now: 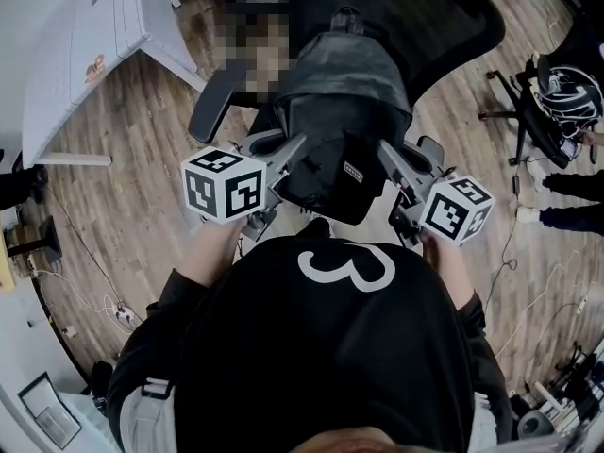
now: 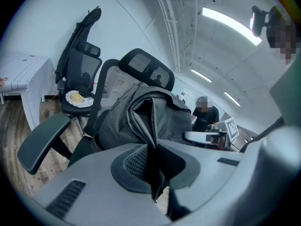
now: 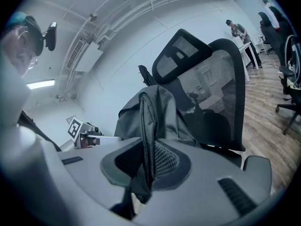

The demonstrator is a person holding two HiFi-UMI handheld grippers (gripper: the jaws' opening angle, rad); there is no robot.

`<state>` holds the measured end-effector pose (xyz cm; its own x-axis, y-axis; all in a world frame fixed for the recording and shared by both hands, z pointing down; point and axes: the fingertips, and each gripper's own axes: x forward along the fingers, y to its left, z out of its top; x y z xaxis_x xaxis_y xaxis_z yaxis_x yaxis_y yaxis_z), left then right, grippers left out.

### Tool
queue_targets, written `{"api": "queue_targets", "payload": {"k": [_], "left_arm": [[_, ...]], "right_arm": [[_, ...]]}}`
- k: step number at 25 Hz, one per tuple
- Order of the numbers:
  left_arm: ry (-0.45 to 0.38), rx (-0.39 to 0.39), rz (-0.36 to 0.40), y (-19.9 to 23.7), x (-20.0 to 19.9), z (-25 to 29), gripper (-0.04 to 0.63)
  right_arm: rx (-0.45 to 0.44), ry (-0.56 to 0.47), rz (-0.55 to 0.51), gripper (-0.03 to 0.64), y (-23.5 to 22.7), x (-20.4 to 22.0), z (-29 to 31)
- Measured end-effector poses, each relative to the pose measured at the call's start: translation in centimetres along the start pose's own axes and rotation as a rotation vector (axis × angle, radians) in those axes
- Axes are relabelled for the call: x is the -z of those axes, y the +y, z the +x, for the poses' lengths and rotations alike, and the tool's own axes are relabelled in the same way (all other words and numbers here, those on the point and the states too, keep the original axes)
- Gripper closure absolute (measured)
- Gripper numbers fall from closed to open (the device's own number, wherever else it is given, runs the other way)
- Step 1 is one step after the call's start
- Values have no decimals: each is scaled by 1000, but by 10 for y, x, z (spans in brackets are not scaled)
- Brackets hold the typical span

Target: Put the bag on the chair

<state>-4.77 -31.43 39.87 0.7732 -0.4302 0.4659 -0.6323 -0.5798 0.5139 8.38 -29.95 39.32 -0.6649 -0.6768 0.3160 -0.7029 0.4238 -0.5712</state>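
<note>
A black backpack point(image 1: 342, 125) hangs between my two grippers, just in front of a black mesh office chair point(image 1: 444, 26). The left gripper point(image 1: 300, 149) is shut on the fabric of the bag's left side, and a fold of the bag point(image 2: 151, 126) is pinched between its pads. On the bag's right side the right gripper point(image 1: 385, 154) is shut on another fold of the bag point(image 3: 148, 126). The chair's backrest point(image 3: 211, 93) and headrest point(image 2: 148, 67) rise right behind the bag. Its seat is mostly hidden under the bag.
The chair's left armrest point(image 1: 212, 102) sticks out toward me. A white table point(image 1: 85, 45) stands at the left. A second office chair point(image 2: 77, 86) holds a plate. Another chair with a helmet-like object point(image 1: 566, 97) is at the right. Cables lie on the wooden floor point(image 1: 113, 243).
</note>
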Motion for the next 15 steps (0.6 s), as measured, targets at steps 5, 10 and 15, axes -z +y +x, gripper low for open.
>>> {"api": "queue_targets", "payload": {"k": [5, 10, 15], "left_arm": [[14, -2, -7, 28, -12, 12, 565], [35, -2, -21, 52, -20, 28, 565], [54, -8, -38, 74, -23, 45, 565]], "right_arm": [[15, 16, 10, 560, -13, -7, 28], [29, 34, 16, 560, -29, -11, 50], [41, 58, 24, 560, -46, -12, 72]]}}
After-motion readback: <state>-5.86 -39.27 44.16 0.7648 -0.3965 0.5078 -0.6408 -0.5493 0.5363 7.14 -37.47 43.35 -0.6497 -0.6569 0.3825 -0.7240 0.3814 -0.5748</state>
